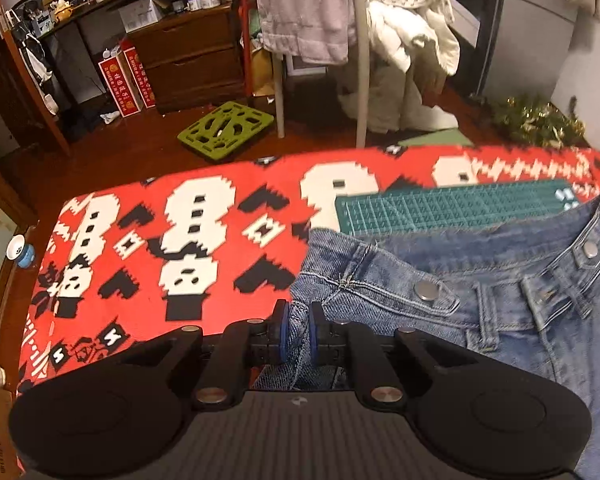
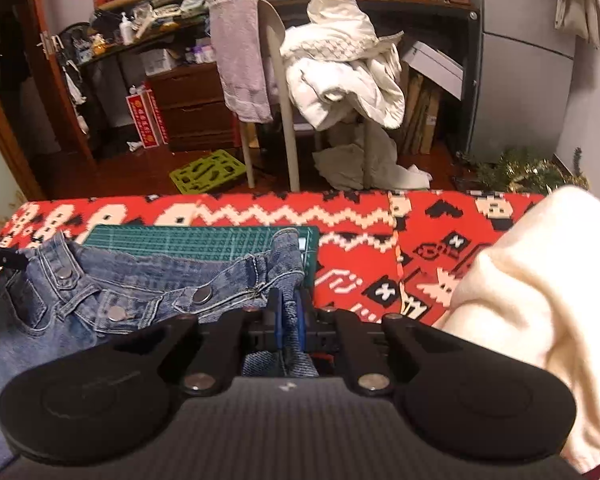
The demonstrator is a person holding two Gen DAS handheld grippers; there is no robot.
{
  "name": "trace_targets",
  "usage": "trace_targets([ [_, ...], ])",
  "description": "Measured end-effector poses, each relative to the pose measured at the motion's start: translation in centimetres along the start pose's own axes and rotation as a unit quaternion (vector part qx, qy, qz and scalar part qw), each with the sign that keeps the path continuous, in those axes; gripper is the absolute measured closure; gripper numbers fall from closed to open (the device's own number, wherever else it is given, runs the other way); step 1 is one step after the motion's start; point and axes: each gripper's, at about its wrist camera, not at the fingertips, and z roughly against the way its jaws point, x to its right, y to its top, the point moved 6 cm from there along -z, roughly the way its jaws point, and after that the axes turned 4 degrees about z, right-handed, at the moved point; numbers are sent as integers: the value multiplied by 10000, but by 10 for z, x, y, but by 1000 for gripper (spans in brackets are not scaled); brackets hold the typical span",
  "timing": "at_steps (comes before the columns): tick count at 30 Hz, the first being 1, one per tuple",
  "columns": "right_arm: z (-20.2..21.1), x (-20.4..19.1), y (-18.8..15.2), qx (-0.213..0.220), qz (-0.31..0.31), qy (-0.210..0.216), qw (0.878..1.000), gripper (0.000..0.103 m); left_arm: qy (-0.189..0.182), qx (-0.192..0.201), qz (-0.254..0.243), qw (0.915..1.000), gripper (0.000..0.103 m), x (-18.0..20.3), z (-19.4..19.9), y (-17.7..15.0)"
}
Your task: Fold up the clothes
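Observation:
Blue denim jeans (image 1: pixel 520 320) lie across the red patterned blanket (image 1: pixel 160 248), waistband toward the far side, metal buttons showing. My left gripper (image 1: pixel 299 320) is shut on the left corner of the waistband, denim pinched between its blue pads. In the right wrist view the same jeans (image 2: pixel 140 288) spread to the left, and my right gripper (image 2: pixel 288 312) is shut on the right corner of the waistband. A cream garment (image 2: pixel 540 300) lies bunched at the right, close to the right gripper.
A green cutting mat (image 1: pixel 452 208) lies under the far edge of the jeans. Beyond the blanket stand a chair (image 2: pixel 284 120) draped with a grey towel (image 2: pixel 240 60) and white clothes (image 2: pixel 340 64), a green plastic board (image 1: pixel 224 130) on the floor, drawers and cluttered shelves.

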Motion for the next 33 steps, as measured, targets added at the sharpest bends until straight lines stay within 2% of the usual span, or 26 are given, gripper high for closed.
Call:
trace_targets([
  [2,-4,1,-4,-53,-6,-20,10000,91,9,-15,-20,10000,86,-1,-1,-4],
  [4,-6,3,-8,-89,-28,-30,10000,78,1,-8,-18,10000,84,-3,2,-6],
  [7,-2,7,-9,-89,-85,-49,9999,68,-10,19,15,10000,65,-8,10,-6],
  [9,7,11,-8,-51,-48,-104,9999,62,-3,105,72,9999,62,-13,20,-5],
  [10,14,12,-8,-25,-44,-120,9999,60,-22,138,128,9998,61,-17,29,-6],
  [13,44,8,-12,62,27,-89,9999,46,-138,230,210,9994,55,-25,57,-11],
  [15,67,2,-16,122,116,-36,9999,26,-213,327,244,9989,49,-28,79,-18],
  [17,91,-4,-20,181,205,17,9996,15,-264,431,270,9984,35,-29,104,-29],
  [21,137,-21,-36,272,344,113,9990,3,-462,511,336,9971,26,-22,147,-62],
  [23,157,-36,-52,294,364,161,9988,1,-585,512,324,9965,18,-13,164,-83],
  [28,193,-81,-97,226,323,307,9988,0,-808,528,250,9950,10,24,189,-138],
  [30,204,-97,-115,205,308,319,9988,0,-749,564,143,9955,9,38,188,-157],
  [33,201,-120,-144,183,481,70,9986,0,-566,448,197,9972,9,52,173,-177],
])
